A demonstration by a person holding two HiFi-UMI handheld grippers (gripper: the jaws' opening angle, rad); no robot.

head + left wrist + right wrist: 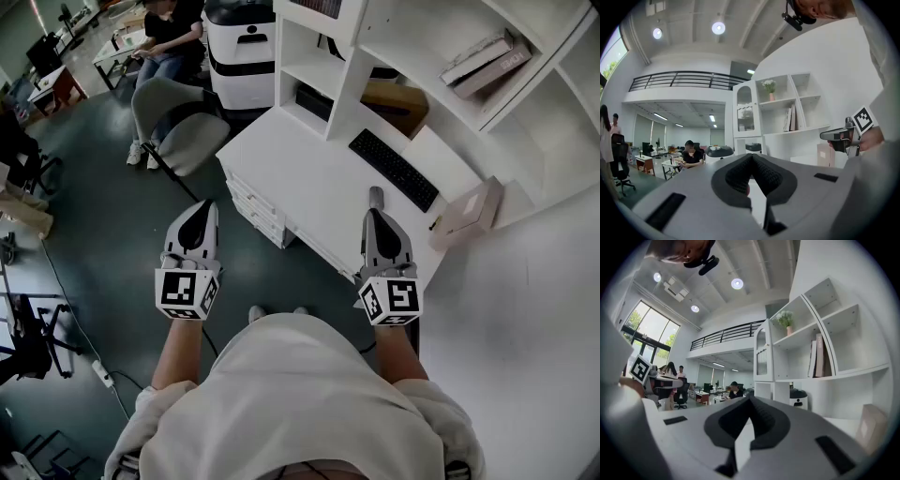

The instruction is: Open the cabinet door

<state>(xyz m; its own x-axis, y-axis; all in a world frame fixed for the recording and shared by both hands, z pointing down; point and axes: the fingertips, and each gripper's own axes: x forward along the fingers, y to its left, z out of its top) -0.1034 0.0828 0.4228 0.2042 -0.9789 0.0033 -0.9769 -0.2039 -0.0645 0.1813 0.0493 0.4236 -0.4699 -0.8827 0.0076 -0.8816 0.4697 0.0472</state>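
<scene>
Below your head camera, you hold both tools level in front of you. The left gripper (199, 208) hangs over open floor, and the right gripper (377, 201) reaches over the front edge of the white desk (309, 178), short of the keyboard (394, 169). Neither touches anything. The shelf unit (375, 37) rises behind the desk, but from this angle you cannot pick out the door itself.

Along the left gripper's own view, the jaws are pressed together at the tip with nothing between them. Beyond them the cabinet door (744, 112) shows as a tall, arch-topped glass panel at the left end of the shelf unit. It looks closed, and it is well apart from the tool. A seated person (690, 154) is far behind, to the left.

Along the right gripper's view, the jaws also meet at the tip and hold nothing; only a sliver of desk shows beneath them. The same arched door sits ahead and slightly right of the tip, again at a distance, with books (816, 357) on the open shelves beside it.

By my reading, you are at the very start: the approach has not begun. The next move calls for closing the gap to the shelf unit, spreading one pair of jaws and finding a handle or free edge. No handle can be made out from here, so look for it as you draw nearer.
</scene>
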